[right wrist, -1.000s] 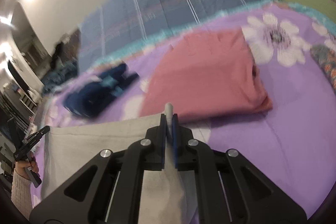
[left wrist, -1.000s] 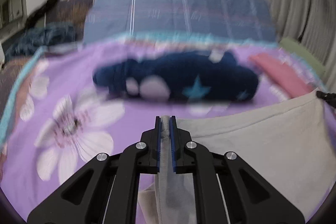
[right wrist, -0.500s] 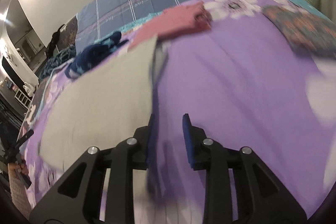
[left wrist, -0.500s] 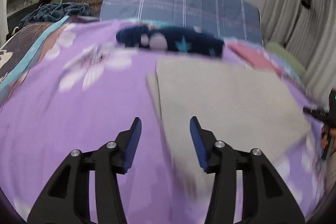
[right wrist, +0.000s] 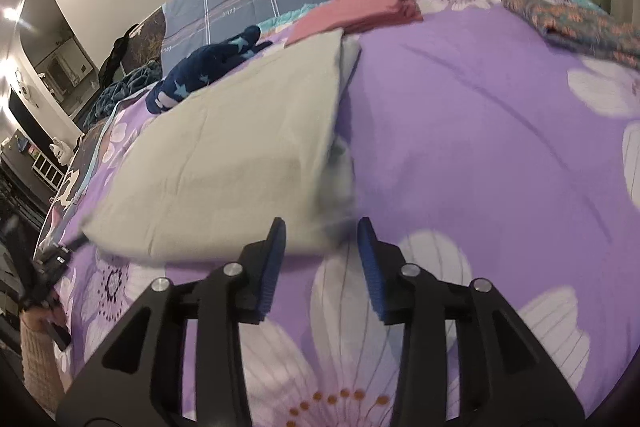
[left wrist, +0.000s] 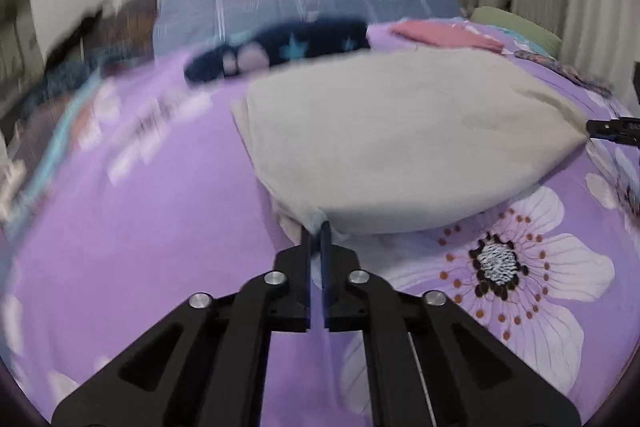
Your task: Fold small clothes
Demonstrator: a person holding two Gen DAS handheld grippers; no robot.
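- Left wrist view: the left gripper has its jaws pressed together on the near left corner of the grey cloth. The cloth lies folded on the purple bedspread, straight ahead of the jaws and spreading away to the right.
- Long axis: in this view the cloth runs left to right, from the pinched corner toward the right gripper's tips, which meet the far right corner at the picture's edge.
- Right wrist view: the right gripper has its jaws spread and opening. The near right corner of the cloth lies between the fingers, blurred; the pads do not press on it.
- Key relation: each gripper sits at 1 near corner. The left already holds its corner; the right is at its corner but not clamped. Judgement: the next fold needs the right jaws to close on that corner before both corners are carried over.
- Other items: a navy star-print garment and a folded pink garment lie beyond the cloth, apart from both grippers.
- Change from 0.5 s ago: the left jaws stood wide with nothing between them and are now shut on the corner. The right jaws stood narrower and are now wider.
- Change from 1 s ago: both grippers pinched the cloth held up; it now lies flat, folded over.
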